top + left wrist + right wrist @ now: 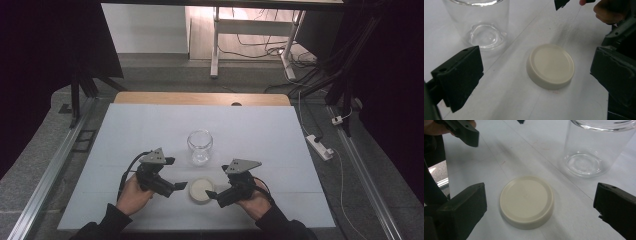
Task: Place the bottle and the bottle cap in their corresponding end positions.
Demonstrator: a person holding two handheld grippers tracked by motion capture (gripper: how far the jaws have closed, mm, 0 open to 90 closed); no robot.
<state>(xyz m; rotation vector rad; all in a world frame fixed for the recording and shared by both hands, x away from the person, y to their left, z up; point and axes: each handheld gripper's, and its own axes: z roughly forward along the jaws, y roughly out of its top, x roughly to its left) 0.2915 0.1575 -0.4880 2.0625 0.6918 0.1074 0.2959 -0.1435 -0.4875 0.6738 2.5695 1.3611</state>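
Note:
A round cream lid (201,189) lies flat on the white sheet near the table's front. Behind it stands an open clear glass jar (200,145), upright and with nothing in it. My left gripper (178,187) points at the lid from the left and my right gripper (213,194) from the right. Both are open and hold nothing. In the left gripper view, the lid (551,65) lies ahead between the wide jaws of that gripper (539,60), with the jar (480,23) at upper left. In the right gripper view, the lid (527,201) sits between the spread jaws of that gripper (540,195), jar (596,147) at upper right.
The white sheet (280,135) covers a wooden table (200,98) whose far edge shows. Metal rails run along both sides of the table. A power strip (320,146) and cables lie on the floor at right. White table legs (215,50) stand beyond.

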